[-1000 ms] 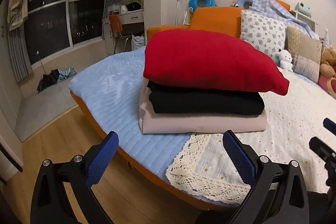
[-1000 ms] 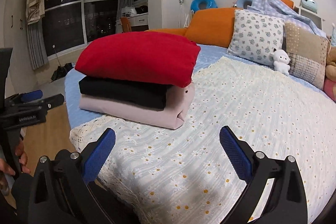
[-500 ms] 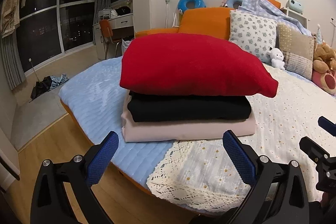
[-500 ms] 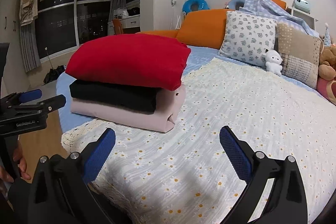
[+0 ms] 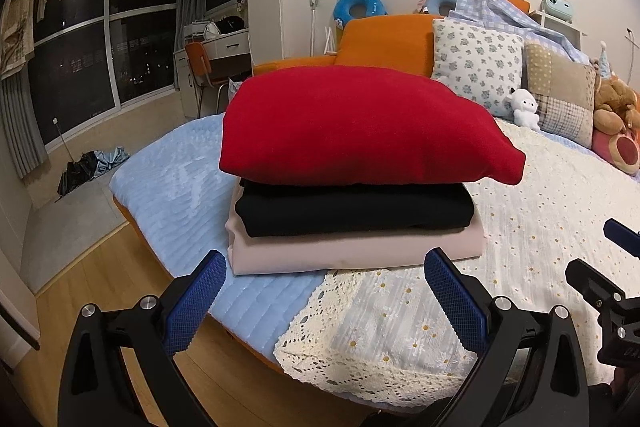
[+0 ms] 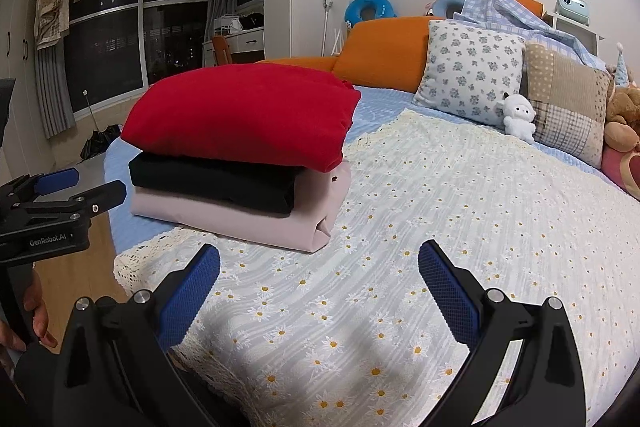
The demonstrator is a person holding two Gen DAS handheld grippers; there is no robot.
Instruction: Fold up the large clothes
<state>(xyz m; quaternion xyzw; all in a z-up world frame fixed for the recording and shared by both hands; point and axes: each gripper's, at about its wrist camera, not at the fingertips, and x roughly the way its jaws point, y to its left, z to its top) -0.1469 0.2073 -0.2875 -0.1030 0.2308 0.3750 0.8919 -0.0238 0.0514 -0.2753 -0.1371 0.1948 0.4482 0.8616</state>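
While both the left gripper and right gripper gape wide, empty, a plush red folded sweater tops black and beige folded garments at twelve o'clock, daisy-print lace-edged coverlet spreading bare toward three.

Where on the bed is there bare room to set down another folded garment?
The daisy blanket is bare between the folded stack and the pillows, ahead of the open right gripper. A blue quilt strip lies free left of the stack. The headboard end is crowded with pillows and plush toys.
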